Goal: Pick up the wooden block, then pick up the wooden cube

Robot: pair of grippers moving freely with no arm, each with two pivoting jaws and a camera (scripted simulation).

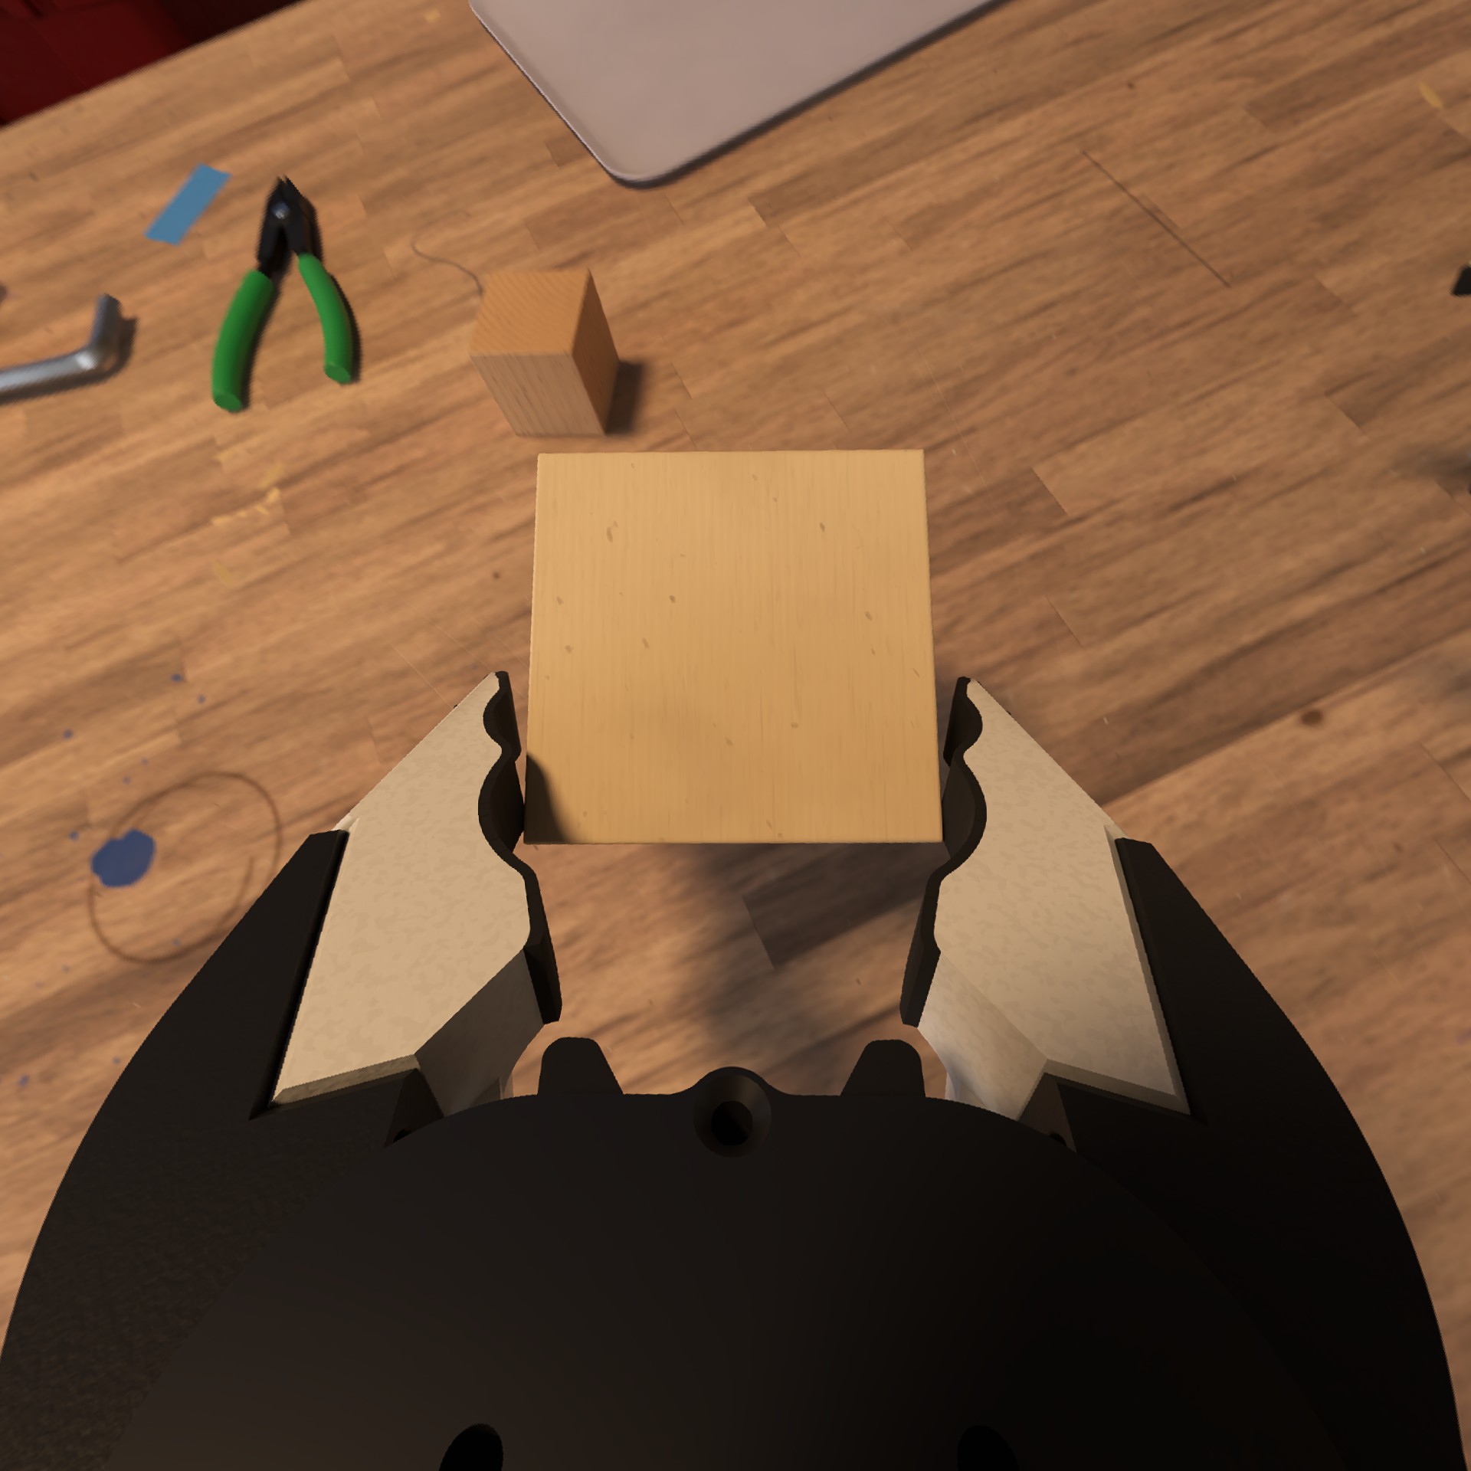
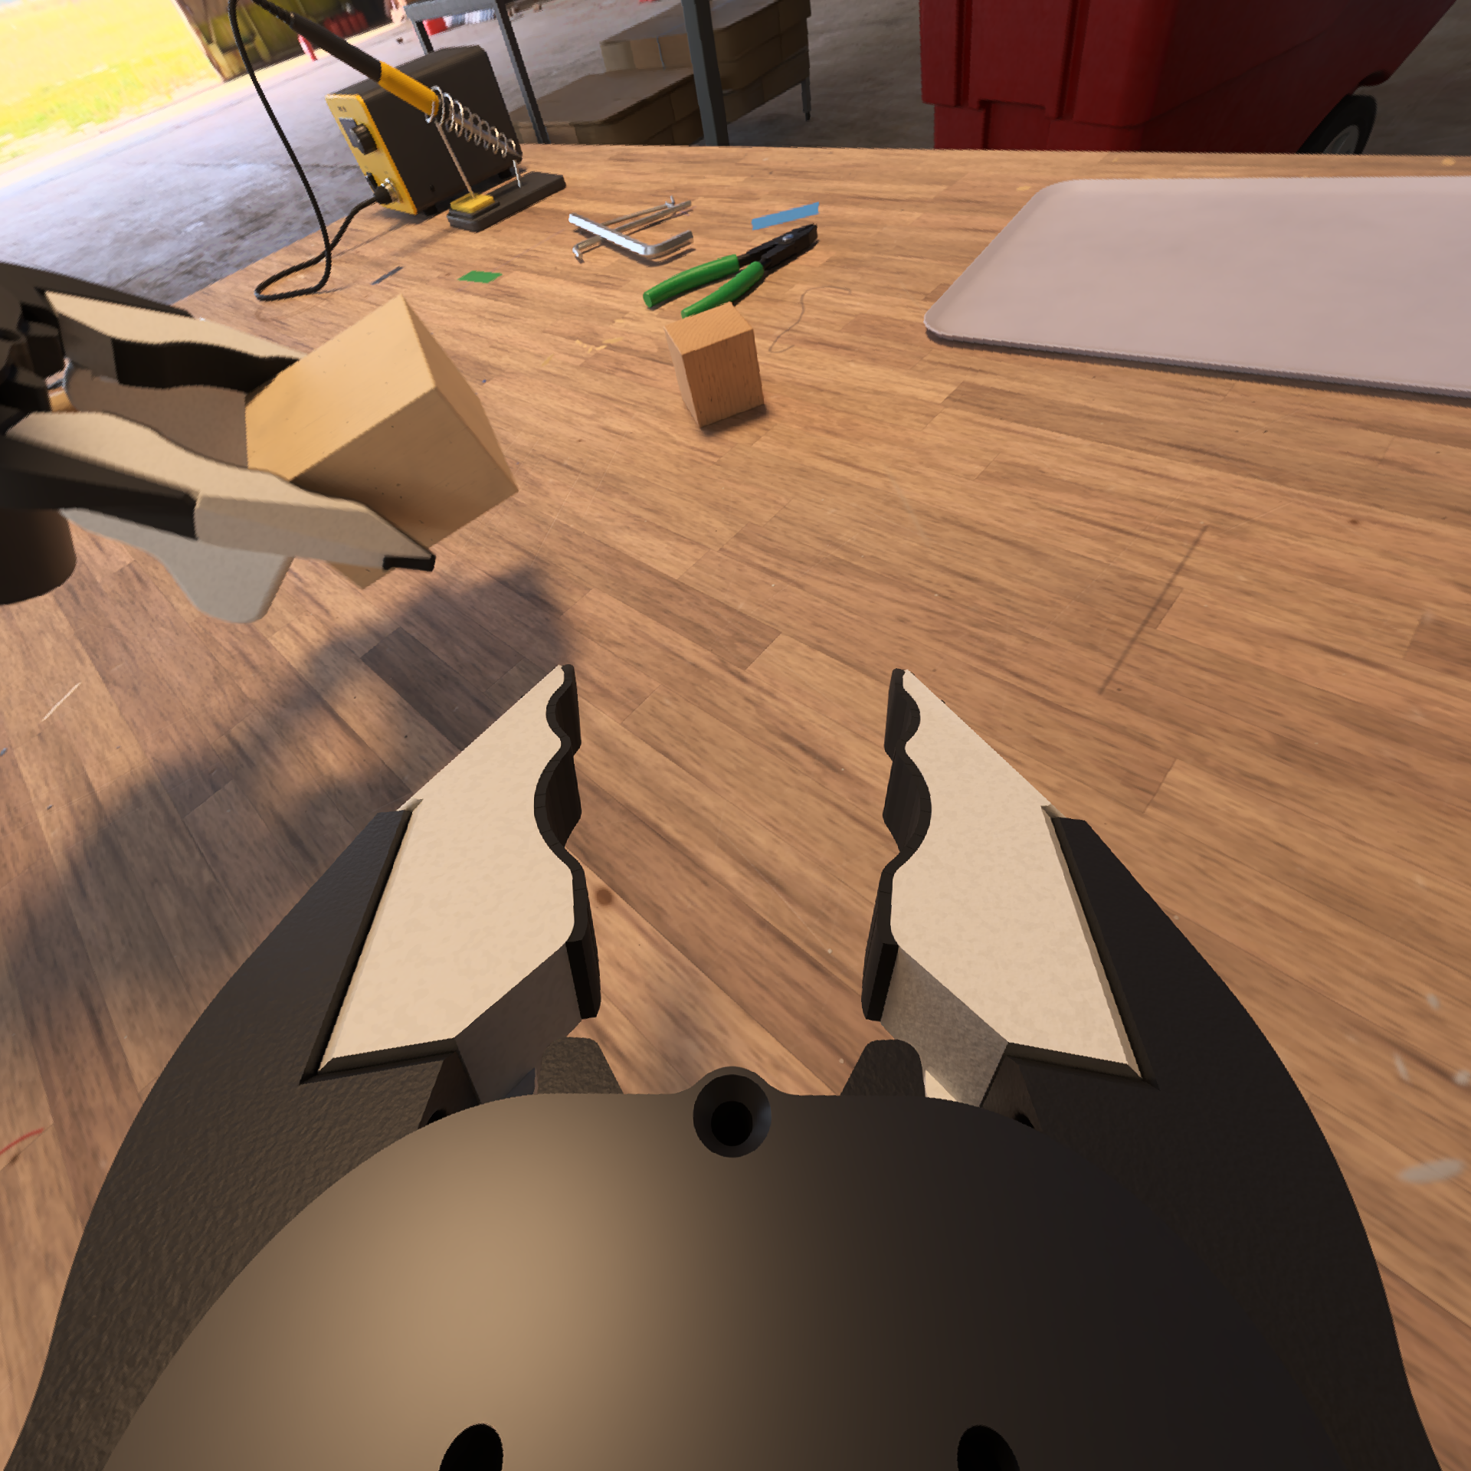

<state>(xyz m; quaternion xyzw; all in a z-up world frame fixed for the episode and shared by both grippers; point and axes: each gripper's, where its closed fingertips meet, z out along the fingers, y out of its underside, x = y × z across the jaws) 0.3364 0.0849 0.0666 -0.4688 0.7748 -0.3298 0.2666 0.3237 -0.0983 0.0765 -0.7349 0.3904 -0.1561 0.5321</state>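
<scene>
My left gripper is shut on a large pale wooden block and holds it above the wooden table. The same gripper and block show at the left of the right wrist view, lifted off the table. A smaller, darker wooden cube stands on the table beyond the block; in the right wrist view the cube is ahead, slightly left of centre. My right gripper is open and empty above the table, well short of the cube.
Green-handled pliers, a hex key and a strip of blue tape lie beyond the cube. A grey tray is at the right. A soldering station stands at the far edge.
</scene>
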